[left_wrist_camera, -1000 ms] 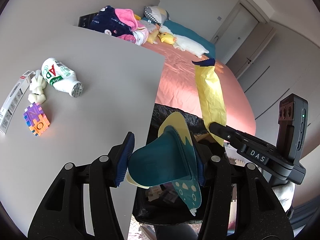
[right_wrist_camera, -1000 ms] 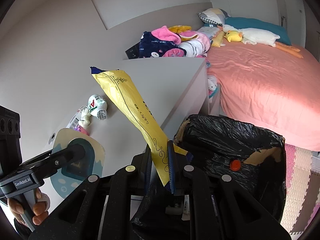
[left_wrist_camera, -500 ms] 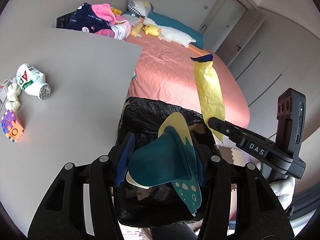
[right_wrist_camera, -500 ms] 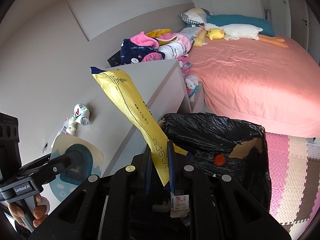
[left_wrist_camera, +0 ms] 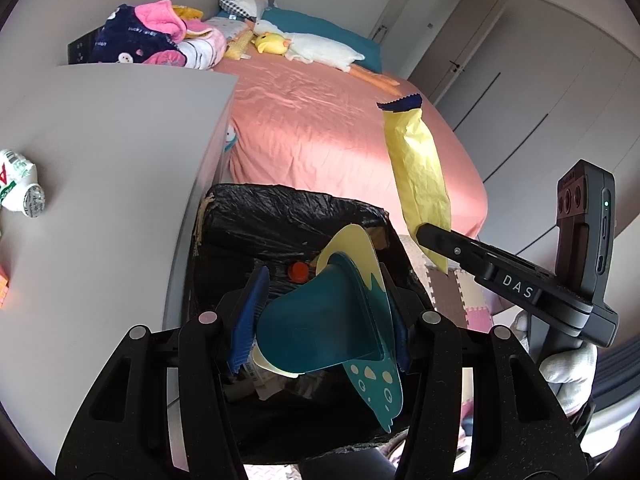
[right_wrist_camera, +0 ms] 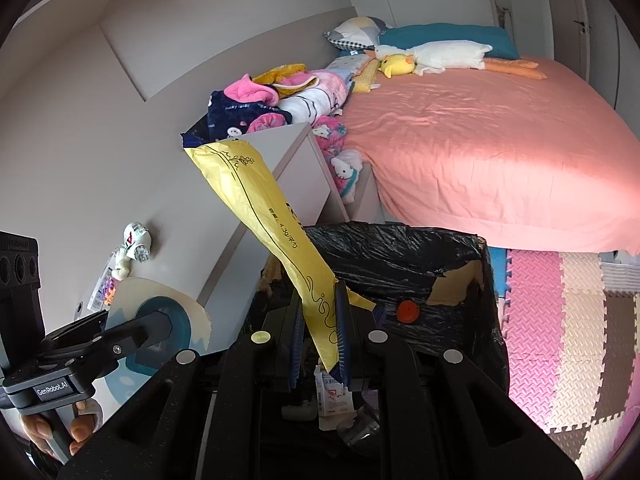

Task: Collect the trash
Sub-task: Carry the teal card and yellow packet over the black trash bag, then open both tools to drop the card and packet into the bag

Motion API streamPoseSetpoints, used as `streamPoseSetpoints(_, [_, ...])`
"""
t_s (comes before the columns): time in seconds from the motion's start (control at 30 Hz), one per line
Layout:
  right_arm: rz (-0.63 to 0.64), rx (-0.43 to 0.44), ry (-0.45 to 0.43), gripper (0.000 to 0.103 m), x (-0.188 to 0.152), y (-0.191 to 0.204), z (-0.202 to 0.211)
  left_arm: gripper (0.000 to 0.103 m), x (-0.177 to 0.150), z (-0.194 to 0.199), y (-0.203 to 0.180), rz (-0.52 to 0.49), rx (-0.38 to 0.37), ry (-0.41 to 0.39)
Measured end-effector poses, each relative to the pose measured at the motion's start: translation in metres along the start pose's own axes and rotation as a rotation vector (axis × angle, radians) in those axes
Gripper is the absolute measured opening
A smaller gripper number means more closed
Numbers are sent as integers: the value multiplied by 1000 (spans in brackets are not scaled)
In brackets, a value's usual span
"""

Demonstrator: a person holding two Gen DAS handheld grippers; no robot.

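My left gripper (left_wrist_camera: 320,320) is shut on a teal plastic cup (left_wrist_camera: 316,340) with a yellow-and-teal peeled lid, held over the black-lined trash bin (left_wrist_camera: 288,216). My right gripper (right_wrist_camera: 320,340) is shut on a long yellow wrapper (right_wrist_camera: 264,216) with a dark blue top edge, which sticks up and leftward above the same trash bin (right_wrist_camera: 404,248). In the left wrist view the yellow wrapper (left_wrist_camera: 420,168) rises from the right gripper's finger at right. In the right wrist view the cup (right_wrist_camera: 160,320) shows at lower left in the left gripper. A red cap (right_wrist_camera: 407,310) lies inside the bin.
A grey desk (left_wrist_camera: 100,160) at left carries a small white bottle (left_wrist_camera: 20,188). Behind the bin stands a bed with a pink sheet (right_wrist_camera: 480,140), plush toys and a heap of clothes (left_wrist_camera: 160,40). Foam floor mats (right_wrist_camera: 560,320) lie to the right of the bin.
Both grippers moved rightward off the desk toward the bin, carrying the cup and the wrapper. The bin now fills the space beneath them; the desk items slid to the left edge.
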State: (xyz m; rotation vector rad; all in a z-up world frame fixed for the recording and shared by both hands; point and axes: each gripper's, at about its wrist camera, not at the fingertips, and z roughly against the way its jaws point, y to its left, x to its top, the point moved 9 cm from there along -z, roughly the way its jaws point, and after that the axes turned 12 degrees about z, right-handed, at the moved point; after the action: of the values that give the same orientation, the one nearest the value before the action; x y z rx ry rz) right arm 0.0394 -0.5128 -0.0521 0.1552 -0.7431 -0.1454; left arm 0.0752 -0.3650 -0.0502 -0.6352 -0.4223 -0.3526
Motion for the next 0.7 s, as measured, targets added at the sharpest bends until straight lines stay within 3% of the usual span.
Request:
streamPoseSetpoints(0.57, [-48,-48,18,16,-12,-29,0,52,-12,-32,-19,-76,-14,75])
streamPoseSetpoints(0.7, [-48,-46,20,16,-12,-27,-2,60,-14,-36,-16,-88,-9,96])
